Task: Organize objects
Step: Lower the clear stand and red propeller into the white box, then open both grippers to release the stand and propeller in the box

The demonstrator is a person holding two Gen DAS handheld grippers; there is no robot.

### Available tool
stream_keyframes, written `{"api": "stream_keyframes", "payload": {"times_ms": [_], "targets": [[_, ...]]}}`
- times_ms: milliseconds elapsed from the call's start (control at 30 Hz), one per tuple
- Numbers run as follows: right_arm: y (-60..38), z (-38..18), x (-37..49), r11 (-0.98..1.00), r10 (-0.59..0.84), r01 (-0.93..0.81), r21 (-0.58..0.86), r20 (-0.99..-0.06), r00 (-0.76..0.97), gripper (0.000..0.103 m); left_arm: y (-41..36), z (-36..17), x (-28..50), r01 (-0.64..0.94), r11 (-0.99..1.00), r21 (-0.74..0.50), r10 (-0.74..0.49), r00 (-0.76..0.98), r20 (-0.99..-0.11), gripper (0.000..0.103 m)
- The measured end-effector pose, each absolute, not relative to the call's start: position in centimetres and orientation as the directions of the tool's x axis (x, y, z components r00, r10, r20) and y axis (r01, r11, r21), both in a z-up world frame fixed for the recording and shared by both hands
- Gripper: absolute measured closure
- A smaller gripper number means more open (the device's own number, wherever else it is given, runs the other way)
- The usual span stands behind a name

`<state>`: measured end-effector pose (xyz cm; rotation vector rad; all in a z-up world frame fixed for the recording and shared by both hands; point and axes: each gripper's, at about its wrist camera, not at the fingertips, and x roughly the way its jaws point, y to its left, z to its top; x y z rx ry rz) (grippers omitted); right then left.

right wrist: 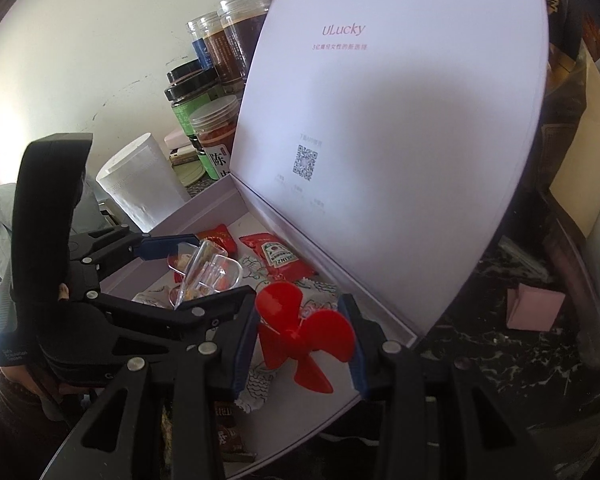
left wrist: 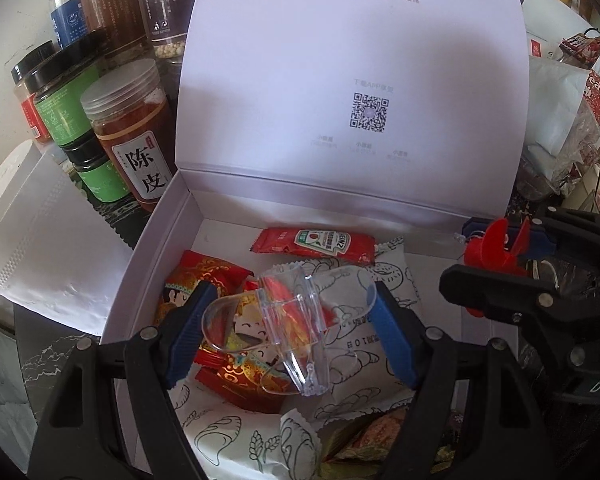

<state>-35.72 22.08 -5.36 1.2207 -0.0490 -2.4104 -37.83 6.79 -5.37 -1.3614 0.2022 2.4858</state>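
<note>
Blue-padded fingers point(left wrist: 192, 320) of the left gripper point(left wrist: 288, 330) clench a clear plastic clip point(left wrist: 288, 320) over an open white gift box point(left wrist: 148, 248), one pad at each end. Its long axis runs across the left wrist view, from a rounded paddle at lower left to a scoop-shaped end at upper right, with the hinge bar crossing it at mid-length.

Left of the box, a paper towel roll point(left wrist: 40, 232) and a cluster of jars point(left wrist: 132, 136) stand on the dark marbled surface point(left wrist: 4, 364).

Inside the box, beneath the clip, lie red festive candy packs point(left wrist: 208, 268), a Heinz ketchup sachet point(left wrist: 316, 242) toward the upright lid point(left wrist: 352, 60), and white wrappers with line drawings point(left wrist: 236, 436).

Farther right, the right gripper point(right wrist: 304, 340) grasps a red plastic propeller point(right wrist: 300, 332) between its fingers at the box's right edge, blades fanning upward and downward in the right wrist view.
</note>
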Motion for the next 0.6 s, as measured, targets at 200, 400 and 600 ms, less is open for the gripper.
{"api": "stream_keyframes", "payload": {"times_ms": [200,400,600], "targets": [[21.6,-6.2,-36.0,-0.900,-0.401,0.369,0.232,-0.772,-0.493,0.062,7.1,-5.6,-37.9,-0.333,-0.943,-0.006,0.186,-0.510,-0.840,0.027],[22.0,-6.8,-36.5,-0.910,-0.383,0.346,0.230,-0.786,-0.485,0.060,7.3,-5.8,-38.0,-0.339,-0.941,0.004,0.183,-0.517,-0.836,0.026],[22.1,-7.0,-36.7,-0.914,-0.373,0.338,0.225,-0.792,-0.483,0.060,7.6,-5.9,-38.1,-0.338,-0.941,0.023,0.168,-0.524,-0.835,0.024]]}}
